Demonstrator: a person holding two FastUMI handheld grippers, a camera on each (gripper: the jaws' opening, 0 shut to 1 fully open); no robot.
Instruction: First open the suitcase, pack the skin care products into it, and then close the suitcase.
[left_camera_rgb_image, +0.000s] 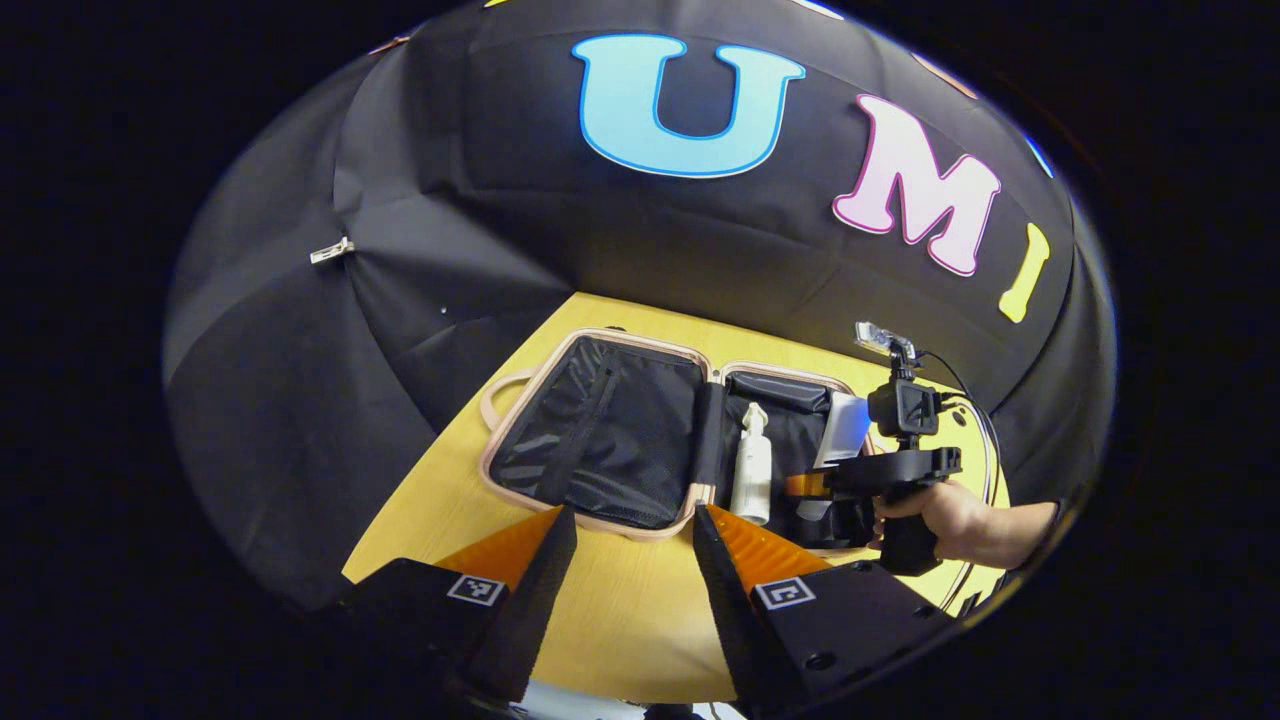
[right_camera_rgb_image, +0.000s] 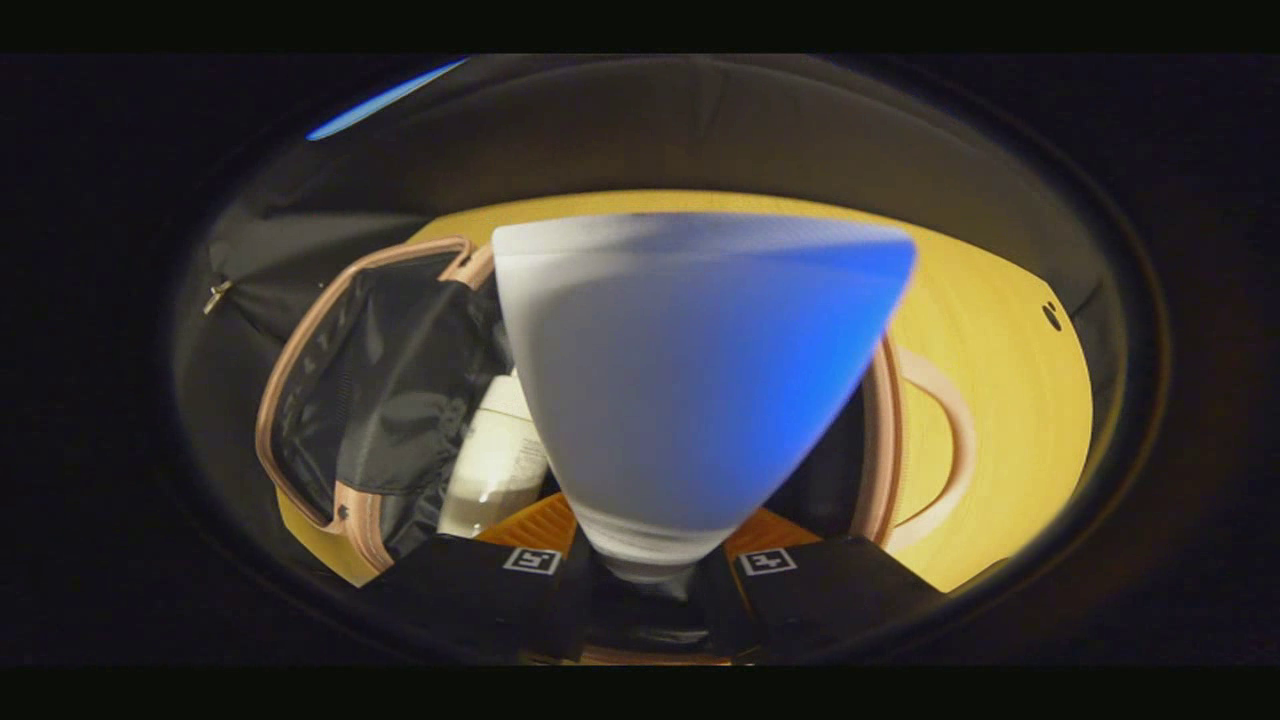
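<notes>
The suitcase lies open and flat on the yellow table, with a pink-beige rim and black lining. A white spray bottle lies in its right half. My right gripper, held by a hand, hovers over that same half, shut on a blue-white tube. In the right gripper view the tube stands large between my right gripper's fingers, gripped near its cap end, with the bottle below left and the suitcase rim behind. My left gripper is open above the table, just before the suitcase's near edge.
The yellow table stretches in front of the suitcase toward me and continues past its right side. The suitcase's handle sticks out on its far left side. Black cloth walls close in behind the table.
</notes>
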